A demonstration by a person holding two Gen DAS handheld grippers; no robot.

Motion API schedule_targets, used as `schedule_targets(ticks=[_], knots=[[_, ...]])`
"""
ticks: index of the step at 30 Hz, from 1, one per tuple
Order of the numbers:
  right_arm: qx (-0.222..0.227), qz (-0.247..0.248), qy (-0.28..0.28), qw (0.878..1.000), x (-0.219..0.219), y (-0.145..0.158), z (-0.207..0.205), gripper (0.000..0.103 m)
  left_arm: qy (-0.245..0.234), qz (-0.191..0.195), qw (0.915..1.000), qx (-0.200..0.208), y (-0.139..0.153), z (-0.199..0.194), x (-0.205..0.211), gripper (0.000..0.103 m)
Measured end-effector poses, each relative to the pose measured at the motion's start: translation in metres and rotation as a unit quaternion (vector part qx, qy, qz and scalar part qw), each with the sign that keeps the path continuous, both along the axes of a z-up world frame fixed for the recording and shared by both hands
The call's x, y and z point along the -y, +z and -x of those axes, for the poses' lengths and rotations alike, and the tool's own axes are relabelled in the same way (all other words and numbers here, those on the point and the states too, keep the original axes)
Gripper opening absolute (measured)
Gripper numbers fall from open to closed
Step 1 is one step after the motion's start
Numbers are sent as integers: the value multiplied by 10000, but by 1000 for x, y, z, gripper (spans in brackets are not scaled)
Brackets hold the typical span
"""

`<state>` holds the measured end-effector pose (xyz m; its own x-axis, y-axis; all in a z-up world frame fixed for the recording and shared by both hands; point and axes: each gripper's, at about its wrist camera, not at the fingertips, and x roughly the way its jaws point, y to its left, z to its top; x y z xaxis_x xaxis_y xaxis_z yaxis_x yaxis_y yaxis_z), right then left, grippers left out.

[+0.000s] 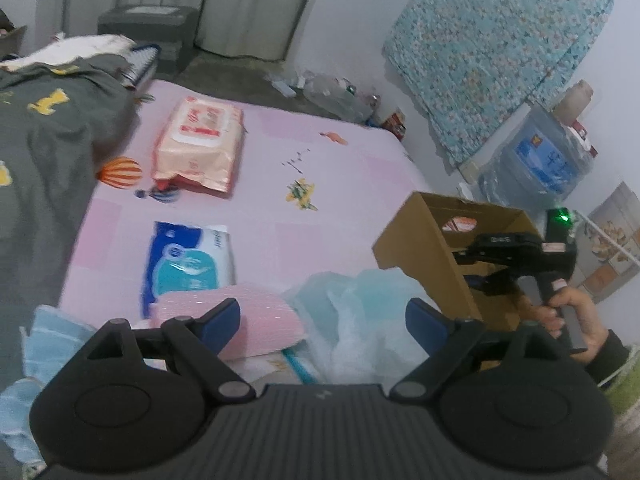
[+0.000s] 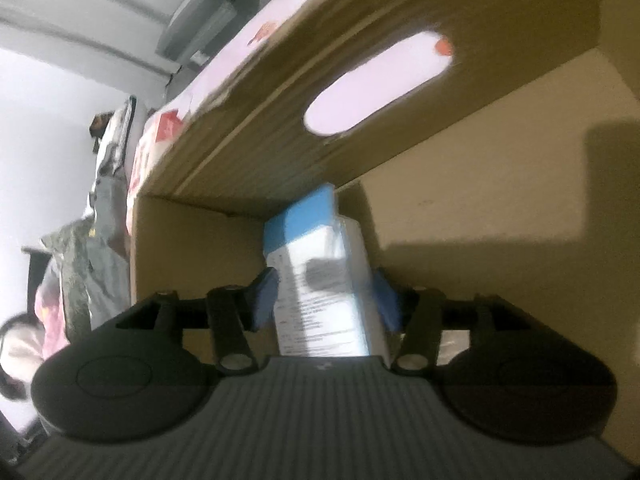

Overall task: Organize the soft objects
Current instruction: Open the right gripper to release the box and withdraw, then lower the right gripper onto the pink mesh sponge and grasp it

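Observation:
On the pink bedsheet (image 1: pixel 312 200) lie a pink wet-wipe pack (image 1: pixel 200 144), a blue tissue pack (image 1: pixel 188 260), a pink towel (image 1: pixel 256 320) and a crumpled clear plastic bag (image 1: pixel 360 320). My left gripper (image 1: pixel 323 312) hovers open over the towel and the bag, holding nothing. A cardboard box (image 1: pixel 424 248) stands tilted at the bed's right edge. My right gripper (image 2: pixel 324 300) reaches inside the box (image 2: pixel 480 200). A blue-and-white tissue pack (image 2: pixel 320 264) stands between its blue pads (image 2: pixel 264 300), which sit beside the pack without squeezing it.
A grey garment with yellow shapes (image 1: pixel 48 140) covers the bed's left side, and a light blue towel (image 1: pixel 52 332) lies near me. A hand (image 1: pixel 568 312) holds the right tool. A water jug (image 1: pixel 540 156) and a patterned cloth (image 1: pixel 496 48) stand by the wall.

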<state>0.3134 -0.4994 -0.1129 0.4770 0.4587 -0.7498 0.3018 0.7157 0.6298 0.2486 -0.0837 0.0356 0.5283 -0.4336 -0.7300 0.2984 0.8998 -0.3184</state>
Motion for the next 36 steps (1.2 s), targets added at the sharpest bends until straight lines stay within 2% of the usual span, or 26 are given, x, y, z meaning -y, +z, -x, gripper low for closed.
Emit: schedule_targets(ticks=[4, 7, 12, 15, 20, 23, 25, 27, 31, 33, 36], knots=[[157, -71, -299, 9994, 13, 16, 13, 65, 258, -59, 9993, 248, 12, 11, -21, 91], [363, -45, -404, 9985, 17, 37, 23, 67, 470, -70, 9978, 464, 22, 19, -42, 92], [828, 110, -395, 9957, 7, 89, 46, 68, 799, -43, 9944, 694, 32, 30, -73, 92], [1154, 111, -155, 9931, -4, 122, 55, 69, 842, -65, 9941, 682, 30, 35, -82, 92], [1275, -200, 574, 9900, -70, 153, 52, 69, 849, 78, 9952, 477, 19, 33, -87, 90], [1126, -124, 1010, 9884, -117, 154, 39, 69, 857, 253, 9957, 260, 9, 26, -88, 84], [995, -109, 1225, 9874, -148, 146, 26, 65, 790, 379, 9961, 55, 0, 21, -87, 77], [792, -88, 1352, 9876, -172, 136, 14, 60, 699, 436, 9966, -65, -8, 20, -85, 67], [487, -8, 1512, 9873, -212, 115, -18, 53, 360, 430, 9984, -118, -20, 23, -73, 55], [399, 70, 1591, 9864, -227, 103, -37, 51, 226, 461, 9986, -159, -26, 21, -67, 46], [174, 63, 1695, 9854, -247, 78, -70, 51, 85, 606, 9978, -241, -34, 16, -60, 39]])
